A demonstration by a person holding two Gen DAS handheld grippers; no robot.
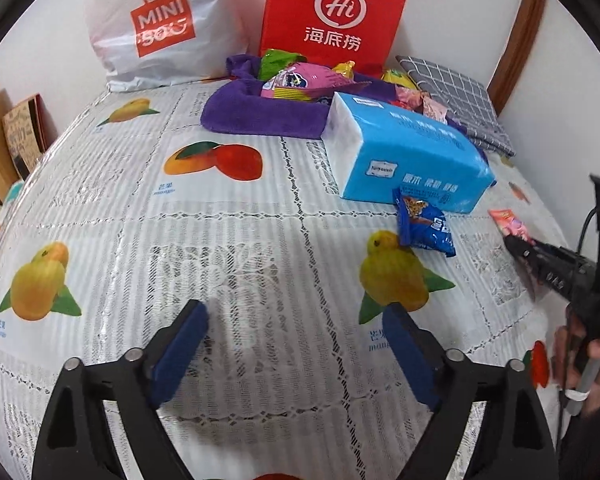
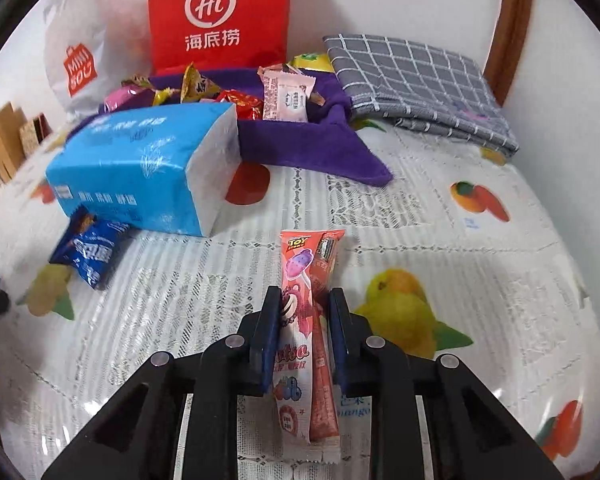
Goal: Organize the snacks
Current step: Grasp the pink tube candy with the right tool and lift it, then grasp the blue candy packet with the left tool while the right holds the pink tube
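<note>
The right tongs (image 2: pixel 304 316) are clamped edgewise on the pink lollipop packet (image 2: pixel 300 320) low above the surface (image 2: pixel 440 240), the left tongs (image 1: pixel 296 344) gaping empty; that slick wrapper could slide free short of the purple cloth tray (image 2: pixel 312 148).

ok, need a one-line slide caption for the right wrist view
Right gripper clamps a pink lollipop packet above the fruit-print tablecloth, facing the purple snack-filled cloth.
</note>
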